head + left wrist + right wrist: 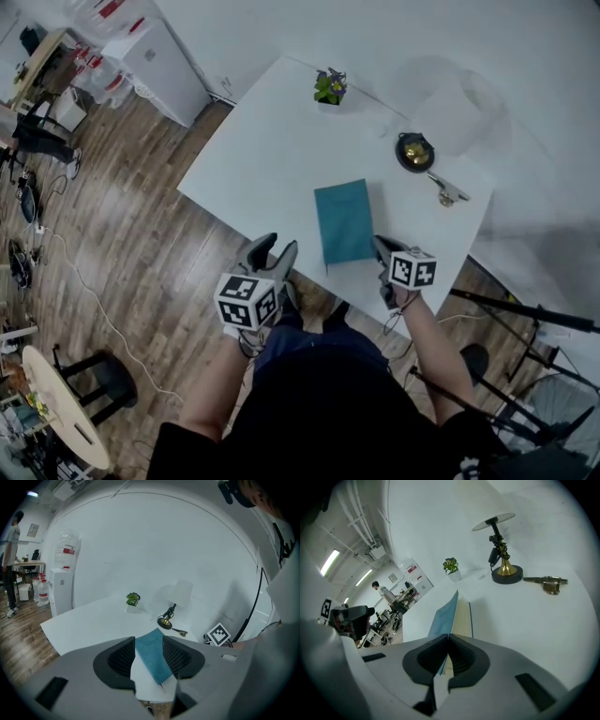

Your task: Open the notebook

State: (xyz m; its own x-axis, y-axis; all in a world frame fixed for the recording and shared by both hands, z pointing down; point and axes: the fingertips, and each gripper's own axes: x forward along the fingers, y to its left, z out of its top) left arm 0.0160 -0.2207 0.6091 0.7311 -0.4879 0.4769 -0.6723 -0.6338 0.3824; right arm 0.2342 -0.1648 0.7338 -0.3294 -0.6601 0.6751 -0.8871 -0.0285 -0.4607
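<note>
Pinching the lower right corner of the notebook's (344,220) teal cover, the right gripper (382,251) has its jaws clamped together on that thin sheet. In the right gripper view the cover (444,613) stands up off the cream page block (461,618), a wedge of gap open between them.

The notebook lies at the lower edge of the white table (262,150) in the head view. Its long axis runs from the bottom of the frame toward the top, leaning slightly left. The right gripper sits at its free long edge, so the spine is probably the left long edge, and the cover would need to swing up and over toward the left of the frame.

The left gripper (277,248) hangs off the table's edge at the lower left of the notebook, jaws apart and holding nothing. In its own view the notebook (157,665) shows through the gap, well beyond the pads.

The notebook is slim, plain teal and rectangular, with no clasp visible. A brass-based lamp (414,152) and a small potted plant (329,87) stand farther up the table, well apart from it.
</note>
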